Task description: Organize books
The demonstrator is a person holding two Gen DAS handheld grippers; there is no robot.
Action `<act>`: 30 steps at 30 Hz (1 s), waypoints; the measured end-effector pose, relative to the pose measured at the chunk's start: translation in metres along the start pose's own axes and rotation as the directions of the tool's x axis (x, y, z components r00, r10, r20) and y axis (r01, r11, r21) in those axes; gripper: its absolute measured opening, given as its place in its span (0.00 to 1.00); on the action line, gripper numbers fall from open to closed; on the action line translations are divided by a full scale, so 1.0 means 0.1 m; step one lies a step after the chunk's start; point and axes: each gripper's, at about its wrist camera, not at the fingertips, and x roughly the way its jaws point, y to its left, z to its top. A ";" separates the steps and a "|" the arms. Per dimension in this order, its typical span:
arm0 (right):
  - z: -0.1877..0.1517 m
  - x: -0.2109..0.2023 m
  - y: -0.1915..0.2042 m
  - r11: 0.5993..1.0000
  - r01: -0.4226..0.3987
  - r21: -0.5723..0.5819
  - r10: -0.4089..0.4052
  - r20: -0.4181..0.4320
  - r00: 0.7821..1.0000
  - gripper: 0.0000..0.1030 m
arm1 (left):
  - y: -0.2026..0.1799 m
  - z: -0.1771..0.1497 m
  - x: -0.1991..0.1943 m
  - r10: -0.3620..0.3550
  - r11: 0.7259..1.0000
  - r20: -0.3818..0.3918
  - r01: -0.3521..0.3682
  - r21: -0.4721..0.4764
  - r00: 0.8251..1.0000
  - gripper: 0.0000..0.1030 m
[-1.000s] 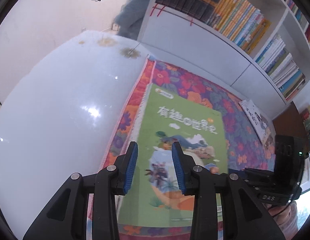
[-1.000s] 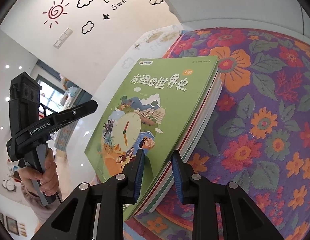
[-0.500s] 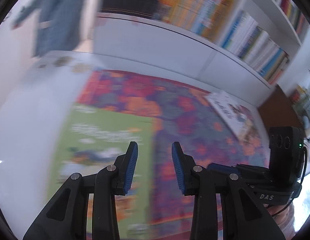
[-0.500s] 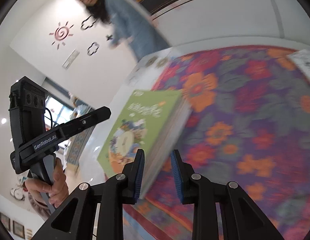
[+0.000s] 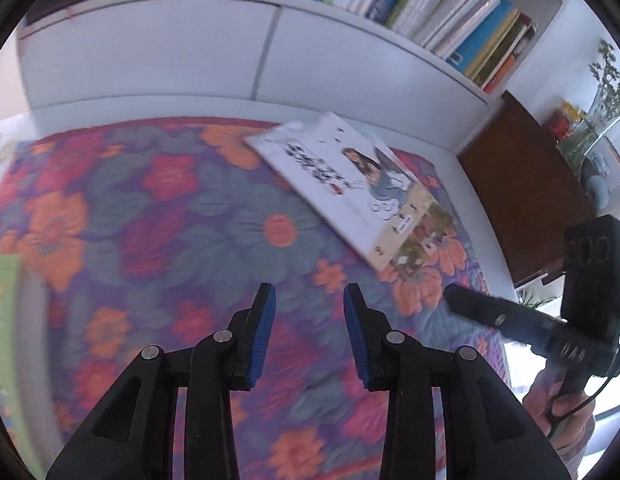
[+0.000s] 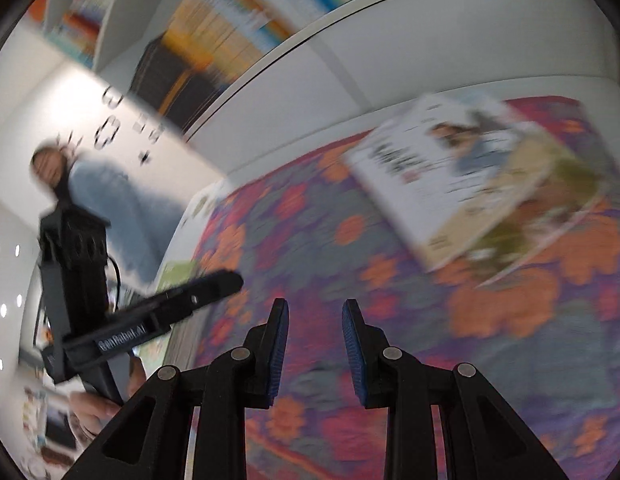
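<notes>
- Both grippers have swung away from the green book (image 5: 2, 320) — it now lies at the flowery cloth's (image 5: 170, 232) left edge.
- The white book (image 5: 350, 188), near the far right corner, is probably next.
- Left gripper (image 5: 308, 336) and right gripper (image 6: 315, 344) — jaws slightly apart, holding nothing.

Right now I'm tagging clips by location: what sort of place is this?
Probably a home reading room or children's library: white built-in bookshelf packed with colourful books, flowered purple cloth on a table, white illustrated book.

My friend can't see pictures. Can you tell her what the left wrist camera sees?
A white book lies slanted on a flowery cloth, just ahead of the left tool, whose blue pads grip nothing. Behind stands a white bookshelf full of books, a green book peeks in at the left edge, and the right tool shows at the right.
</notes>
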 end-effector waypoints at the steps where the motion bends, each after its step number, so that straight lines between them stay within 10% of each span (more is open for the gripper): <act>1: 0.05 -0.05 -0.12 1.000 0.009 0.018 -0.009 0.016 1.000 0.26 | -0.05 0.02 0.08 -0.002 1.000 -0.001 0.002 -0.006 1.000 0.31; 9: 0.56 -0.20 -1.10 0.980 0.022 0.200 -0.051 0.139 0.989 0.26 | -0.24 0.11 0.74 -0.008 0.997 -0.010 0.007 -0.072 1.000 0.31; 23: 1.21 0.36 -1.53 0.937 0.305 0.172 -0.327 0.123 0.937 0.28 | -0.23 0.08 1.17 -0.117 0.983 0.026 0.120 -0.140 0.993 0.31; 30: 1.24 0.62 -1.21 0.940 0.341 0.007 -0.341 0.081 0.937 0.59 | -0.19 0.12 1.20 -0.150 0.979 0.018 0.151 -0.140 0.989 0.30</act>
